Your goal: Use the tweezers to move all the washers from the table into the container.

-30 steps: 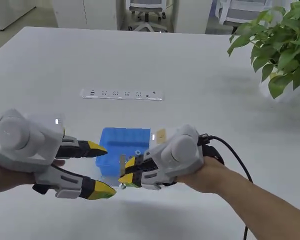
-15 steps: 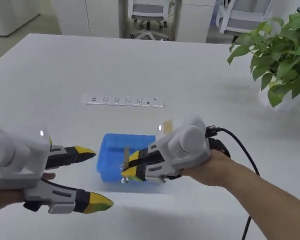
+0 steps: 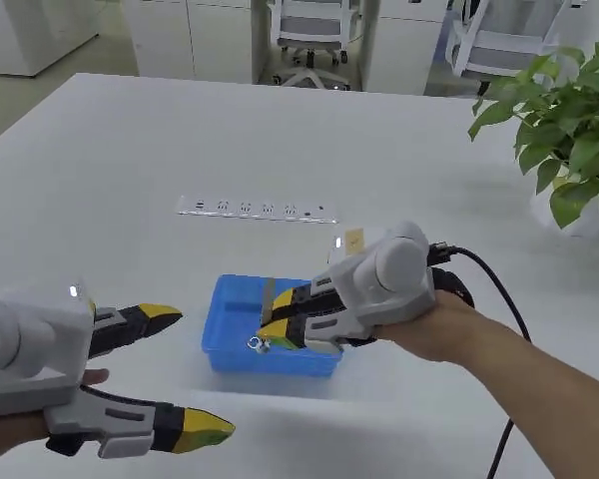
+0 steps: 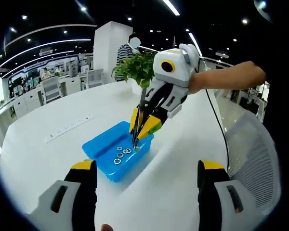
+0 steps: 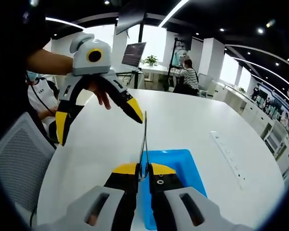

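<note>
Head view: tweezers (image 3: 268, 297) in right gripper (image 3: 271, 334) hold washer (image 3: 258, 345) over blue container (image 3: 270, 361).

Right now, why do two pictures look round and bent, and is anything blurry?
Left gripper view: fisheye bows the table edge and ceiling lights; the container is sharp. Right gripper view: same bowing, tweezers crisp. Head view: undistorted, even light, soft shadow before the container.

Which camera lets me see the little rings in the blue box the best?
The left gripper view: it looks down into the blue container, where several washers lie plainly on the floor. The head view shows one of them, tiny, at the tip of the tweezers. In the right gripper view, its own jaws cover much of the container.
</note>
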Available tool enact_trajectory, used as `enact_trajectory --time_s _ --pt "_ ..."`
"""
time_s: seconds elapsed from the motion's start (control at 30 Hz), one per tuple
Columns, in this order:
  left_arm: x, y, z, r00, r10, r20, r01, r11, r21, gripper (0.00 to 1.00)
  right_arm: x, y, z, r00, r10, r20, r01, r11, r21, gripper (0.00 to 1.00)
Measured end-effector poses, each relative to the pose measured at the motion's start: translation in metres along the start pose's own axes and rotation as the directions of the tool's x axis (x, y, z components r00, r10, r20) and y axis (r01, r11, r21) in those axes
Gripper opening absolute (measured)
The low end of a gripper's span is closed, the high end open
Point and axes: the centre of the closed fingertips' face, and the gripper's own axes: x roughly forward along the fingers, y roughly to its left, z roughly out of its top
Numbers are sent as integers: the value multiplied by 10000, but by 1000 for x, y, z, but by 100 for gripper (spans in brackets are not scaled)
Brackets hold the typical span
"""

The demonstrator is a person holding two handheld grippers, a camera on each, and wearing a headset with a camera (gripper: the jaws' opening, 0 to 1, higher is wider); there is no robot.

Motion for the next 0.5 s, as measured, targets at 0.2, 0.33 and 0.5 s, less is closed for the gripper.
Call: enact_trajectory --time_s 0.2,0.33,0.5 --pt "0 0 -1 9995 291 124 -289 9995 -137 97 3 -14 -5 9999 -154 54 154 9999 50 9" --pt "0 0 -4 9990 436 109 -434 9989 -191 99 6 -23 -10 9997 -258 18 258 9997 28 9" --pt "0 3 -5 9981 586 196 -580 9979 -295 99 12 -31 -18 9997 -246 -35 246 9997 64 9"
